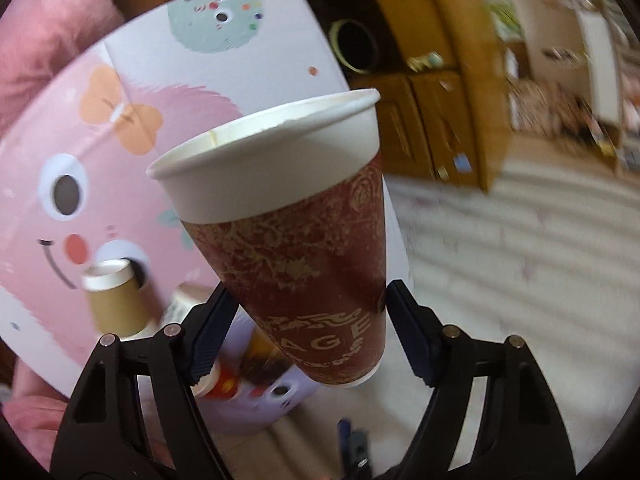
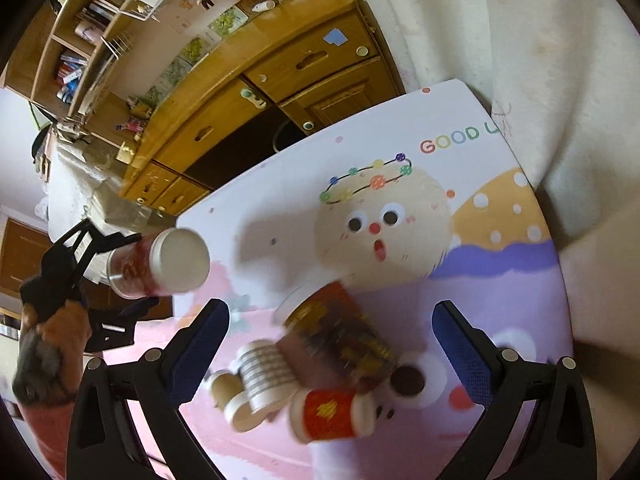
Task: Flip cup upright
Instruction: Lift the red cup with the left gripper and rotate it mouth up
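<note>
My left gripper [image 1: 306, 308] is shut on a tall red paper cup [image 1: 296, 232] with gold print and a white rim, held in the air, mouth pointing up and away. The same cup [image 2: 160, 264] shows at the left of the right wrist view, in the left gripper [image 2: 116, 272] beside the table edge. My right gripper [image 2: 332, 320] is open and empty above a cluster of cups lying on their sides on the cartoon-printed table [image 2: 500, 280]: a dark red-gold cup [image 2: 340, 332], a white ribbed cup [image 2: 268, 372], a red cup [image 2: 332, 412] and a brown cup [image 2: 228, 388].
A brown cup [image 1: 112, 300] with white rim and other cups [image 1: 224, 380] lie on the table [image 1: 132, 184] below the left gripper. Wooden cabinets [image 2: 280, 68] stand behind. White fabric [image 2: 540, 60] borders the table on the right. A striped pale surface [image 1: 520, 260] lies beyond the held cup.
</note>
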{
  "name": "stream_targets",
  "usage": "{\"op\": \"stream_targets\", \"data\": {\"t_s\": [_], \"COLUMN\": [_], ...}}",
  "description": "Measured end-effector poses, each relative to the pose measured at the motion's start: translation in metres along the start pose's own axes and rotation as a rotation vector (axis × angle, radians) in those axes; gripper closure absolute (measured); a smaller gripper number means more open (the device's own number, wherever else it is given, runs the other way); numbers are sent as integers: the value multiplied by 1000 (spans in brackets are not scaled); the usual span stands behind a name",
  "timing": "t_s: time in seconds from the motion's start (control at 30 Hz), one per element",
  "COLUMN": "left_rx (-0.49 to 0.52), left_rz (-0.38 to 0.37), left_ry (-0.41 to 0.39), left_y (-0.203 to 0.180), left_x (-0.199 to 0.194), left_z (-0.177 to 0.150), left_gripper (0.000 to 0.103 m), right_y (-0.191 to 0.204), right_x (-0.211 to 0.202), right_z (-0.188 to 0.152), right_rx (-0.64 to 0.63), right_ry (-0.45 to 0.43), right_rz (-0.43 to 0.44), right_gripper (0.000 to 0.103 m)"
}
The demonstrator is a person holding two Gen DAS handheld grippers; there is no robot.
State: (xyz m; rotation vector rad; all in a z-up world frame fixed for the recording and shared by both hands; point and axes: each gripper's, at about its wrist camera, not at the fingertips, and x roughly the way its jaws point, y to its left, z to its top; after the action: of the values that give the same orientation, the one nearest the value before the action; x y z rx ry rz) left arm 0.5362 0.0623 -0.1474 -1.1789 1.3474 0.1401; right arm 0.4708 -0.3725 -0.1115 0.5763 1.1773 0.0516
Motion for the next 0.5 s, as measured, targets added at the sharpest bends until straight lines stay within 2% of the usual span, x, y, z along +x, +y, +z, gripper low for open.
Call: {"op": "stream_targets", "data": {"t_s": [0.17, 0.27, 0.37, 0.5], "left_rx": [144, 257, 334, 481], "left_rz": [13, 63, 95, 198], "left_ry": [38, 65, 135, 238], "left_y": [27, 51, 79, 110], "left_x": [-65, -95, -111, -118], "left_z": [-44, -83, -118, -160], "left_gripper": [30, 30, 30, 30], "right_y": [24, 40, 53, 62], "right_x": [-42, -70, -96, -127], "right_z": [-47, -86, -130, -190], "right_rx": [52, 85, 109, 131], "right_ry": [-23, -52, -77, -99], "right_rz": [32, 35, 20, 4], "right_gripper": [0, 0, 0, 0]}}
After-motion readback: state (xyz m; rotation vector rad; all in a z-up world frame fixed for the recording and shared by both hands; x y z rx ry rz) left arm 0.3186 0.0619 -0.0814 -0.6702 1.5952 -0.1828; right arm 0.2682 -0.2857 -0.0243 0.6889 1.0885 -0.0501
